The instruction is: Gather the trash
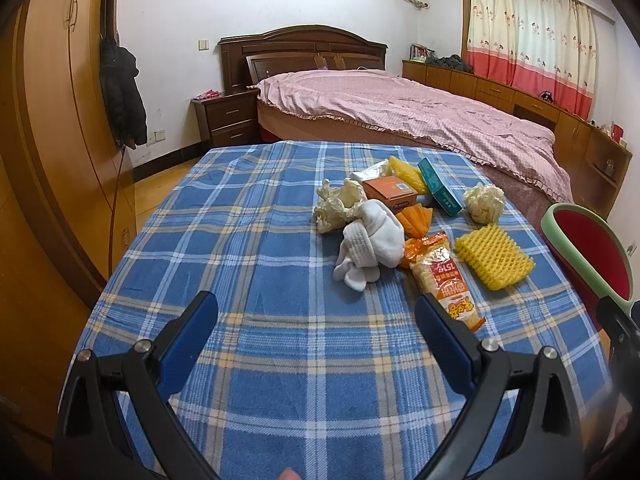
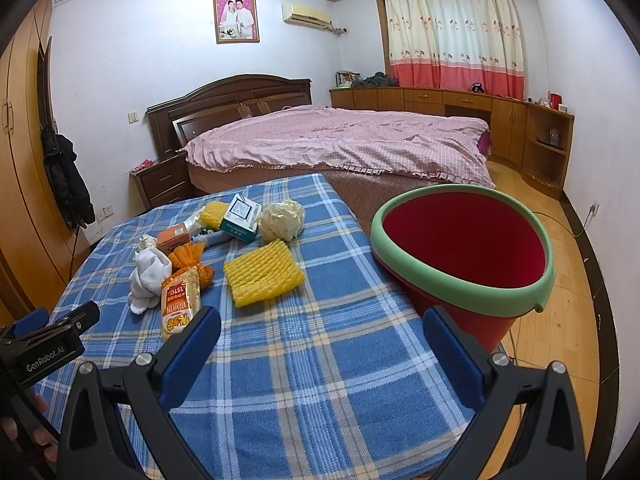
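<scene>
Both grippers hover low over the near end of a worktop (image 1: 248, 216) covered in a blue plaid cloth. The left gripper (image 1: 316, 312) stands wide open with nothing between its blue pads; the right gripper (image 2: 322, 326) is likewise wide open and empty.

The trash lies in a loose cluster toward the far right of the worktop. Nearest the grippers is an orange snack packet (image 1: 444, 280), lying flat, with a bundle of white socks (image 1: 368, 252) touching its left side. Just right of the packet sits a yellow foam fruit net (image 1: 494, 256), apart from the rest. Behind these are an orange box (image 1: 394, 194), a teal box (image 1: 438, 186), a second yellow foam net (image 1: 404, 172), and two crumpled cream wrappers (image 1: 340, 204), one (image 1: 484, 202) at the cluster's right edge.

A red bucket with a green rim (image 2: 460, 276) stands at the worktop's right edge, open mouth tilted toward the camera, empty inside. A bed with a pink cover (image 2: 340, 140) lies beyond.
</scene>
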Tool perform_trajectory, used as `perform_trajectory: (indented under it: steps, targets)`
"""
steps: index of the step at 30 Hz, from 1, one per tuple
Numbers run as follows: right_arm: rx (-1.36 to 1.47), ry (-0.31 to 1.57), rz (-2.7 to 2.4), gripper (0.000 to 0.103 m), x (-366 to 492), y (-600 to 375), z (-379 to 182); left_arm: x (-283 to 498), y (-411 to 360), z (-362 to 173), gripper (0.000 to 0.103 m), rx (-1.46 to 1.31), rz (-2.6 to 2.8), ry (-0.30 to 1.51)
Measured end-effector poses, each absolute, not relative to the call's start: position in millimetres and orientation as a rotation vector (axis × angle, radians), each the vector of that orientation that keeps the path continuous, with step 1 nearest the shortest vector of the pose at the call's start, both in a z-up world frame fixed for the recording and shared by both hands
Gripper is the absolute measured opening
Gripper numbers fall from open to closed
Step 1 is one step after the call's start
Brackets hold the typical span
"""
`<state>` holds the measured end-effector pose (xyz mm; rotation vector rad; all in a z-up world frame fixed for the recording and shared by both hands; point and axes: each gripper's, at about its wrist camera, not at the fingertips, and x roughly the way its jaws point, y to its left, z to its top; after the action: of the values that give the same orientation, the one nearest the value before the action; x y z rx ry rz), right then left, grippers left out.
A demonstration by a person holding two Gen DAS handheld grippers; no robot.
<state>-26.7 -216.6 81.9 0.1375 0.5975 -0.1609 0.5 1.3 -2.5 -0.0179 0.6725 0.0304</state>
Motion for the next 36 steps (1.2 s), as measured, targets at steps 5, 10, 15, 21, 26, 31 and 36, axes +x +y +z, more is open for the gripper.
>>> perform_trajectory:
  steps: [5, 10, 15, 21, 26, 31, 36]
  targets:
    - [0.137, 0.598, -0.16, 0.103, -27.2, -216.9, 82.0, 0.4, 1.2, -2.8, 0.098, -0.015, 0.034, 0.675]
    - [0.14, 0.6, -0.161, 0.103, -26.3, -217.4, 82.3, 0.2, 0.7, -2.9, 0.098, -0.014, 0.037, 0.677]
    - [0.139, 0.599, -0.16, 0.103, -26.8, -217.5, 81.6, 0.4, 0.9, -3.0, 0.098, -0.014, 0.036, 0.676]
    - [0.14, 0.6, -0.16, 0.103, -26.8, -217.7, 82.1, 0.9, 1.5, -3.0, 0.098, -0.015, 0.037, 0.677]
    - [0.14, 0.6, -0.159, 0.103, -26.0, -217.4, 82.8, 1.1, 1.6, -3.0, 0.098, -0.013, 0.036, 0.678]
    - [0.14, 0.601, -0.16, 0.103, -26.4, -217.5, 82.8, 1.0, 1.7, -3.0, 0.098, -0.013, 0.037, 0.678]
    - [0.141, 0.601, -0.159, 0.103, -25.9, -217.2, 83.1, 0.8, 1.7, -3.1, 0.098, -0.013, 0.037, 0.678]
